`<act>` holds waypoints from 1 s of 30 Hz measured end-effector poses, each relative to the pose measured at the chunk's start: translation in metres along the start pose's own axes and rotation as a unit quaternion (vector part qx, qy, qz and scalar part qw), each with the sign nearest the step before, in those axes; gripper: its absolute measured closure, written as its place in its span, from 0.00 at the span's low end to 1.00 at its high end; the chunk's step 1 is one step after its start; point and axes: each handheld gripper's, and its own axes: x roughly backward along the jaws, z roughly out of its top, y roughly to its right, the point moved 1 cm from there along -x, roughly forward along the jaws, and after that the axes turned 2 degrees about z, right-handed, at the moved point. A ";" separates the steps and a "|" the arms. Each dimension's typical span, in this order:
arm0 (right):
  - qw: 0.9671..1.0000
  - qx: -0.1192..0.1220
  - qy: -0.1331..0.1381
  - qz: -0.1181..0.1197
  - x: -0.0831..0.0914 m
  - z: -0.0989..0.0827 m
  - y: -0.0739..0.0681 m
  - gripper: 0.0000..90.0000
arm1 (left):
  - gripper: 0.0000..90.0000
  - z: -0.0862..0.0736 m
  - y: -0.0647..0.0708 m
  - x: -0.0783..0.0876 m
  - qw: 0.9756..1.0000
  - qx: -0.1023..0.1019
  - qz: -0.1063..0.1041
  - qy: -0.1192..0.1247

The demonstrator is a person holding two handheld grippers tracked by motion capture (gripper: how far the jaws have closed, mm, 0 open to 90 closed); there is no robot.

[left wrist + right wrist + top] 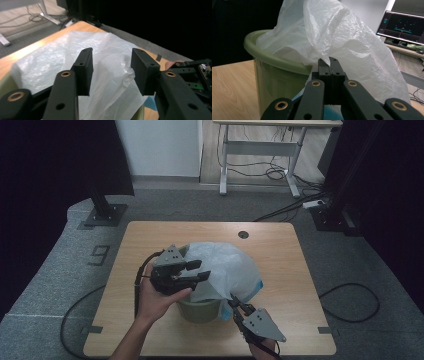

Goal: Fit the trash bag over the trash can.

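Two grippers work at one green bin on the wooden table. Nearest, at the right front edge: right gripper, jaws pressed together on a fold of the white plastic bag, pinching it at the bin's near right rim. In the right gripper view that pinch sits just above the rim, bag edge caught between the closed jaws. Left of the bin: a hand carries the left gripper, jaws apart, nothing between them, hanging over the bag's left side, pointing right. Bag itself billows up out of the bin and drapes over its far and right sides. Farther off: grey floor, white desk with cables.
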 end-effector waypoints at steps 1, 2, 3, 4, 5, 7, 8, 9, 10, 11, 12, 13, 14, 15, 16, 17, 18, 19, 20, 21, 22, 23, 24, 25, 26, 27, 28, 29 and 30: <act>1.000 0.000 -0.001 0.002 0.000 -0.001 0.000 0.99 | 0.64 0.000 0.000 -0.001 1.000 -0.003 -0.004 -0.003; 1.000 0.000 -0.002 0.003 0.000 -0.001 0.000 0.99 | 0.68 -0.001 0.001 -0.003 1.000 -0.005 -0.012 -0.009; 1.000 0.001 -0.002 0.003 0.000 -0.001 0.000 0.99 | 0.75 -0.001 0.000 -0.005 1.000 -0.006 -0.017 -0.012; 1.000 0.000 -0.002 0.003 0.000 -0.001 0.000 0.99 | 0.80 -0.002 0.000 -0.006 1.000 -0.006 -0.022 -0.014; 1.000 0.000 -0.002 0.003 0.000 -0.001 0.000 0.99 | 0.85 -0.003 0.000 -0.007 1.000 -0.007 -0.026 -0.014; 1.000 0.000 -0.003 0.004 0.000 -0.001 -0.001 0.99 | 0.95 -0.005 -0.001 -0.008 1.000 -0.006 -0.028 -0.012; 1.000 0.001 -0.003 0.004 0.001 -0.001 -0.001 0.99 | 0.98 -0.006 -0.003 -0.008 0.999 -0.004 -0.030 -0.010; 1.000 0.000 -0.003 0.005 0.001 -0.001 -0.001 0.99 | 0.99 -0.007 -0.004 -0.008 0.999 -0.001 -0.031 -0.007; 1.000 -0.001 -0.003 0.006 0.002 -0.002 -0.001 0.99 | 1.00 -0.009 -0.006 -0.008 0.999 0.001 -0.032 -0.004; 1.000 -0.003 0.000 0.009 0.004 -0.002 -0.001 0.98 | 1.00 -0.011 -0.007 -0.007 1.000 0.004 -0.030 -0.002; 1.000 -0.008 0.003 0.012 0.005 -0.003 -0.001 0.92 | 1.00 -0.014 -0.009 -0.005 1.000 0.006 -0.018 0.003; 1.000 -0.015 0.007 0.016 0.007 -0.003 -0.001 0.80 | 1.00 -0.016 -0.011 -0.003 1.000 0.011 -0.010 0.009; 1.000 -0.022 0.012 0.018 0.010 -0.004 -0.002 0.71 | 1.00 -0.018 -0.014 0.001 1.000 0.017 -0.007 0.016; 0.999 -0.031 0.019 0.028 0.013 -0.005 -0.002 0.66 | 1.00 -0.021 -0.017 0.004 0.999 0.023 -0.001 0.022; 0.998 -0.042 0.027 0.038 0.016 -0.006 -0.002 0.59 | 1.00 -0.023 -0.020 0.008 0.999 0.027 0.006 0.026; 0.997 -0.053 0.038 0.046 0.020 -0.008 -0.002 0.54 | 1.00 -0.026 -0.023 0.012 0.999 0.031 0.012 0.029; 0.995 -0.065 0.045 0.053 0.024 -0.009 -0.001 0.52 | 1.00 -0.029 -0.026 0.016 0.999 0.035 0.015 0.031; 0.994 -0.078 0.049 0.061 0.027 -0.011 0.001 0.51 | 1.00 -0.032 -0.029 0.021 0.998 0.039 0.021 0.034; 0.993 -0.086 0.051 0.063 0.031 -0.013 0.003 0.49 | 1.00 -0.036 -0.034 0.026 0.998 0.046 0.025 0.037; 0.992 -0.093 0.053 0.060 0.034 -0.015 0.007 0.48 | 1.00 -0.039 -0.036 0.029 0.998 0.049 0.028 0.038; 0.992 -0.099 0.052 0.056 0.036 -0.017 0.010 0.47 | 1.00 -0.042 -0.039 0.032 0.997 0.053 0.032 0.040; 0.992 -0.106 0.050 0.045 0.038 -0.019 0.014 0.45 | 1.00 -0.045 -0.042 0.035 0.997 0.057 0.035 0.041; 0.992 -0.110 0.047 0.030 0.039 -0.020 0.019 0.43 | 1.00 -0.048 -0.044 0.038 0.997 0.060 0.038 0.041; 0.992 -0.115 0.044 0.016 0.041 -0.022 0.024 0.42 | 1.00 -0.050 -0.047 0.041 0.996 0.064 0.040 0.041; 0.992 -0.122 0.044 0.008 0.042 -0.022 0.029 0.42 | 1.00 -0.053 -0.049 0.043 0.996 0.068 0.042 0.041; 0.991 -0.129 0.044 0.001 0.043 -0.023 0.033 0.41 | 1.00 -0.056 -0.051 0.045 0.995 0.073 0.044 0.042; 0.989 -0.141 0.043 -0.004 0.044 -0.023 0.038 0.41 | 1.00 -0.058 -0.052 0.045 0.995 0.076 0.044 0.042; 0.988 -0.147 0.040 -0.005 0.044 -0.023 0.041 0.41 | 1.00 -0.060 -0.053 0.046 0.995 0.079 0.043 0.043; 0.987 -0.156 0.033 -0.008 0.044 -0.023 0.043 0.41 | 1.00 -0.062 -0.054 0.046 0.995 0.081 0.044 0.042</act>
